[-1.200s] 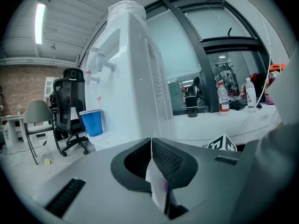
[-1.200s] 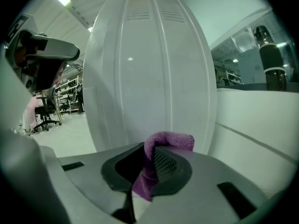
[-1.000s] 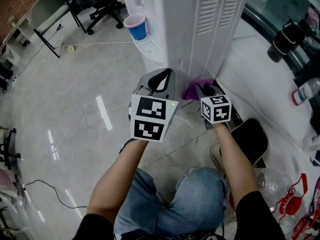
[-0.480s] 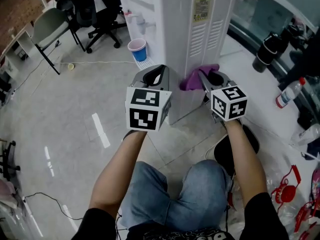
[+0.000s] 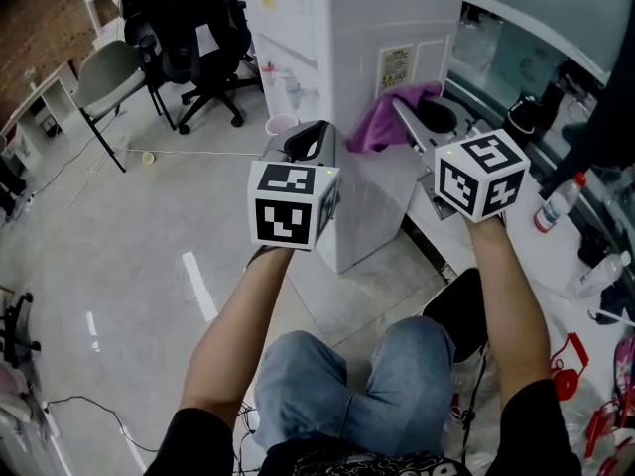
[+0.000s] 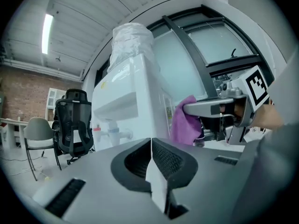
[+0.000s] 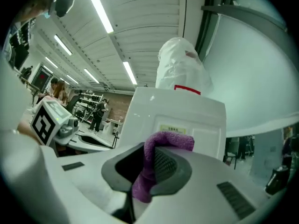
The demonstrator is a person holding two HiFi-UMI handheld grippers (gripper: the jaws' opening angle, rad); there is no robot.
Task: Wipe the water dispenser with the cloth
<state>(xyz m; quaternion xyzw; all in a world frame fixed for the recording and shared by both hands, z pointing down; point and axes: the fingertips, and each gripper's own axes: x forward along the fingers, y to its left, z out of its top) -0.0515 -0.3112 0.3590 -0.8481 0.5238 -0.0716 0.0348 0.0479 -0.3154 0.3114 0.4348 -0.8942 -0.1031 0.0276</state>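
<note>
White water dispenser (image 5: 342, 38) stands at 12 o'clock in the head view. Over the last second the wipe has climbed its side panel from the base to the upper part beside the label (image 5: 395, 67), so I judge this panel nearly covered, with the top and front left. Right gripper (image 5: 397, 112), at 1 o'clock, pinches the purple cloth (image 5: 382, 122) at that panel; left gripper (image 5: 310, 139), near centre, has its jaws pressed together on nothing.

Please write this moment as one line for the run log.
left gripper: shut, empty | right gripper: shut on purple cloth | cloth by water dispenser side panel, contact unclear
</note>
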